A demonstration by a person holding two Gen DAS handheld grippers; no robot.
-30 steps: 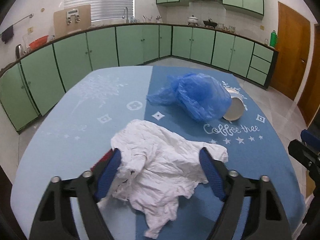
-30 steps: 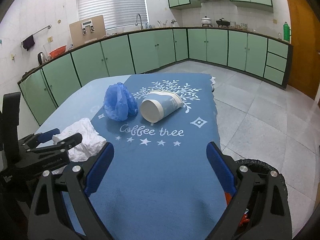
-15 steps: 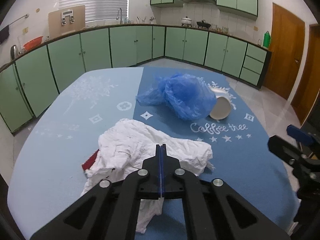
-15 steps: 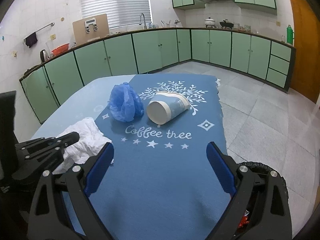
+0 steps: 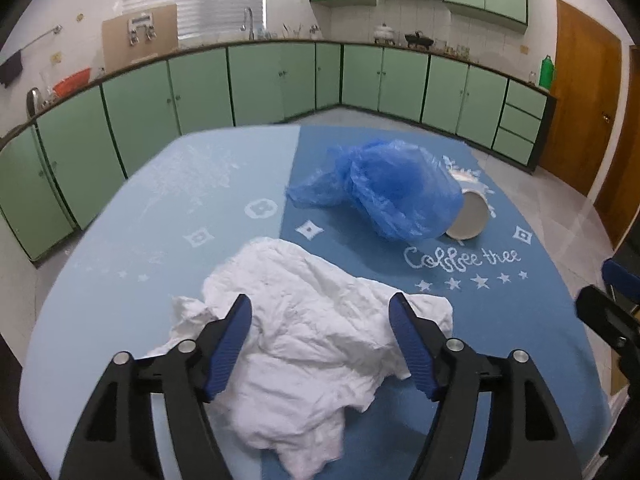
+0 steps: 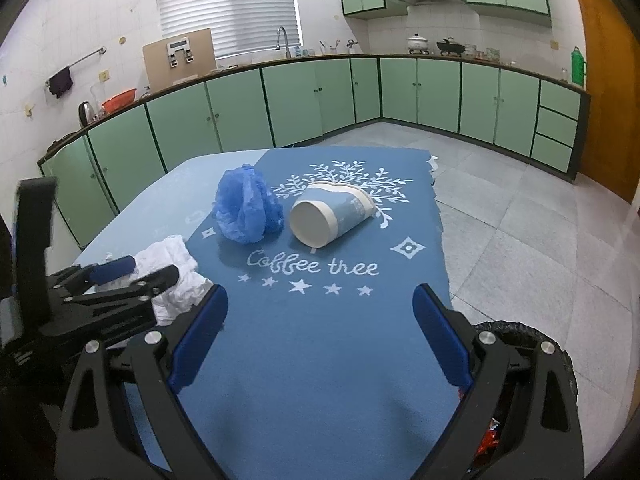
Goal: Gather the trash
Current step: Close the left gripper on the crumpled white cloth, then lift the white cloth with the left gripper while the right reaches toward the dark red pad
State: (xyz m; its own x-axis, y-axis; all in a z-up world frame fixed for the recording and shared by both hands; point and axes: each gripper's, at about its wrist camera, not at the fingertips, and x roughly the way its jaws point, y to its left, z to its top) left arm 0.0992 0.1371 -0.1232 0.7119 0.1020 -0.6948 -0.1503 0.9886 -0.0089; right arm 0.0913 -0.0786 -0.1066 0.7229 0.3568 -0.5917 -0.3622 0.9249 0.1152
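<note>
A crumpled white tissue (image 5: 304, 344) lies on the near part of the blue tablecloth (image 5: 160, 240). My left gripper (image 5: 319, 300) stands over it, its jaws opening, with the tissue between the blue pads (image 5: 234, 344) but not pinched. Farther back are a blue plastic bag (image 5: 396, 196) and a paper cup (image 5: 468, 220) lying on its side. In the right wrist view the bag (image 6: 248, 212), the cup (image 6: 328, 216), the tissue (image 6: 176, 272) and the left gripper (image 6: 140, 274) all show. My right gripper (image 6: 319, 294) hangs open over bare cloth, holding nothing.
A black-lined bin (image 6: 520, 332) with red scraps inside stands on the floor by the table's near right corner. Green cabinets (image 6: 320, 96) line the walls, and tiled floor (image 6: 540, 220) lies to the right of the table. The right gripper (image 5: 604, 292) shows at the right edge.
The left gripper went from open to fully shut above the tissue, then opened wide again. A red scrap beside the tissue no longer shows. The right gripper has stayed put and open.
</note>
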